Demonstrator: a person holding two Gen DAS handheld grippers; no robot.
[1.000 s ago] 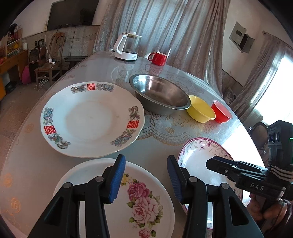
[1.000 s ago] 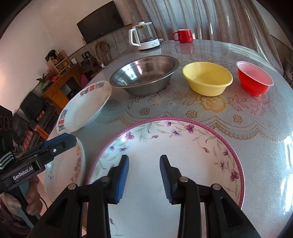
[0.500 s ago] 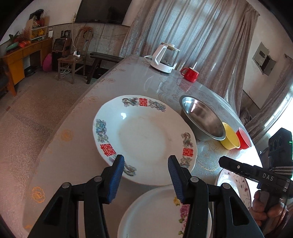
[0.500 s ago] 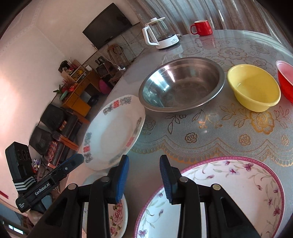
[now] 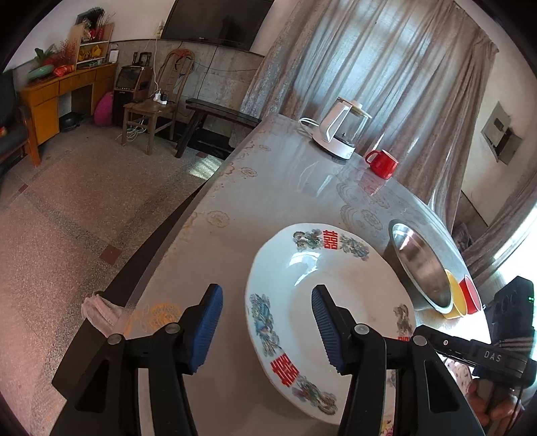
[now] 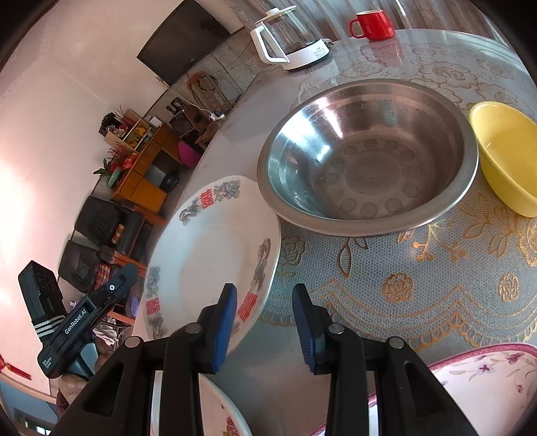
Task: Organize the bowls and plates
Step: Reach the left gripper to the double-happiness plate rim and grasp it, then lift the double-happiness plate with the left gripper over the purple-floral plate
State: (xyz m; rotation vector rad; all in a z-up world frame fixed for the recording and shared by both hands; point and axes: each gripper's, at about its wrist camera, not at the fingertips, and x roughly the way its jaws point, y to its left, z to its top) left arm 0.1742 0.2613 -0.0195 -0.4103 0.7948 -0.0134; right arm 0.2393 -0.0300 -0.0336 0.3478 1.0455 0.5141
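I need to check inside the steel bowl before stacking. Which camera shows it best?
The right wrist view: the steel bowl sits near centre, seen from above, whole rim and embossed bottom visible, nothing inside. The left wrist view shows it only edge-on at the right, squeezed by the fisheye, its interior mostly unreadable.

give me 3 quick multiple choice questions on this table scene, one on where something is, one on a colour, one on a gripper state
1. The steel bowl sits between the double-happiness plate and:
A. yellow bowl
B. kettle
C. floor

2. The mug is:
A. blue
B. red
C. white

3. The left gripper is:
A. shut on a plate
B. open
C. holding a bowl

Answers:
1 A, the yellow bowl is at its other side.
2 B, plainly red beside the kettle.
3 B, its fingers stand apart, gripping nothing.
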